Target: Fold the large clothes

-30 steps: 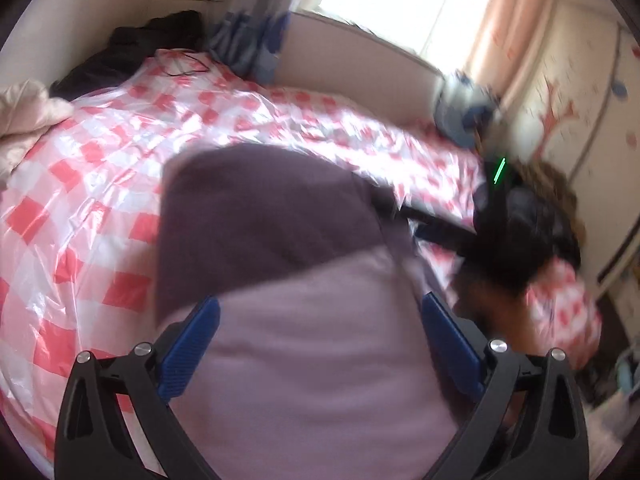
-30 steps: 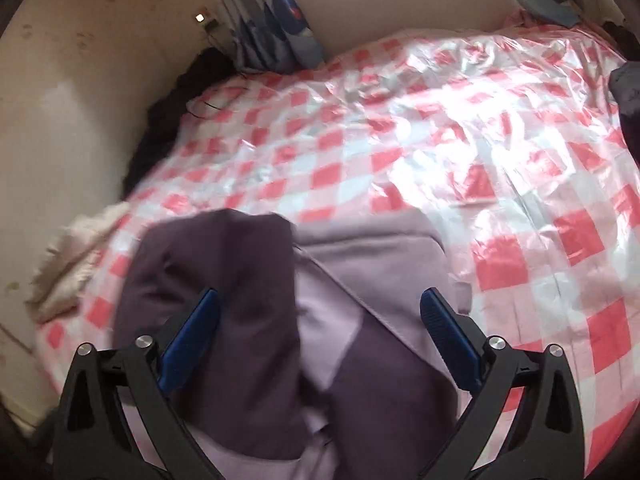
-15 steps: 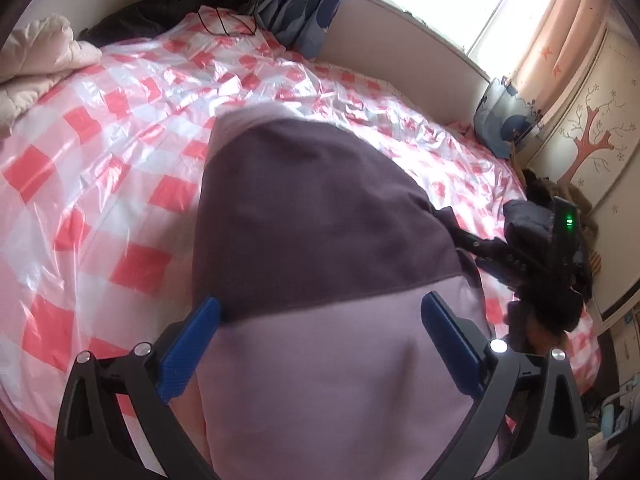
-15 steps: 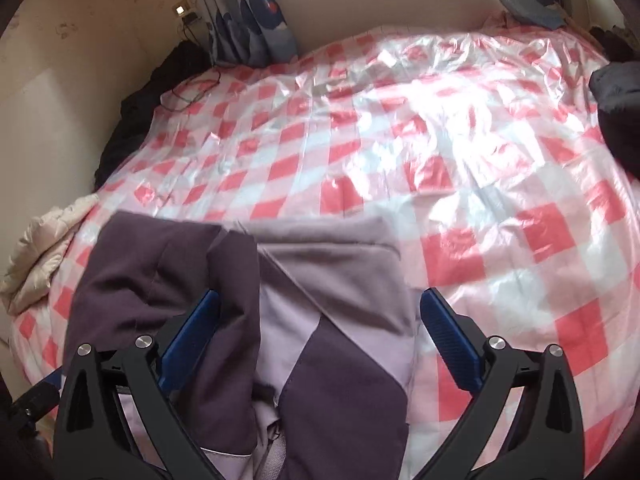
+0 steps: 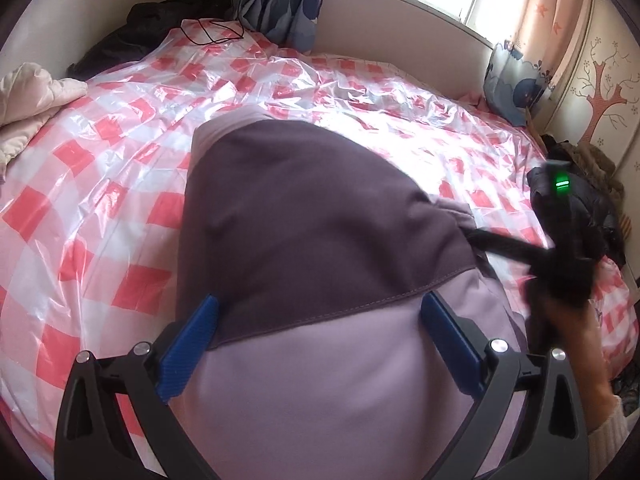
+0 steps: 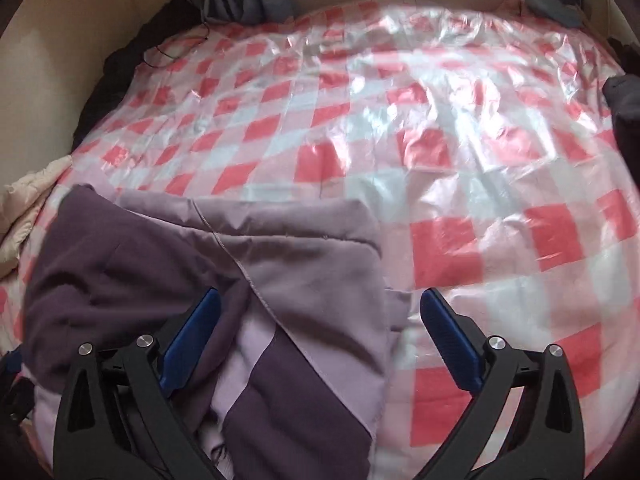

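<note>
A two-tone purple garment (image 5: pixel 304 240), dark plum and pale lilac, lies folded on a bed covered in a red-and-white checked plastic sheet (image 5: pixel 100 168). My left gripper (image 5: pixel 320 320) is open, its blue fingers spread over the garment's near part. In the right wrist view the garment (image 6: pixel 280 280) lies low left with rumpled layers, and my right gripper (image 6: pixel 320 320) is open above its right edge. The right gripper also shows in the left wrist view (image 5: pixel 560 256), held in a hand at the garment's right side.
A cream quilt (image 5: pixel 28 96) lies at the bed's left edge. Dark clothes (image 5: pixel 160 24) are piled at the far left corner, with a cable (image 5: pixel 212 32) on the sheet. A blue cushion (image 5: pixel 516 92) and more dark clothes (image 5: pixel 580 168) sit at the right.
Both grippers have drawn back and risen a little; the garment has settled lower and flatter on the bed. The right gripper has shifted to the garment's right side.
</note>
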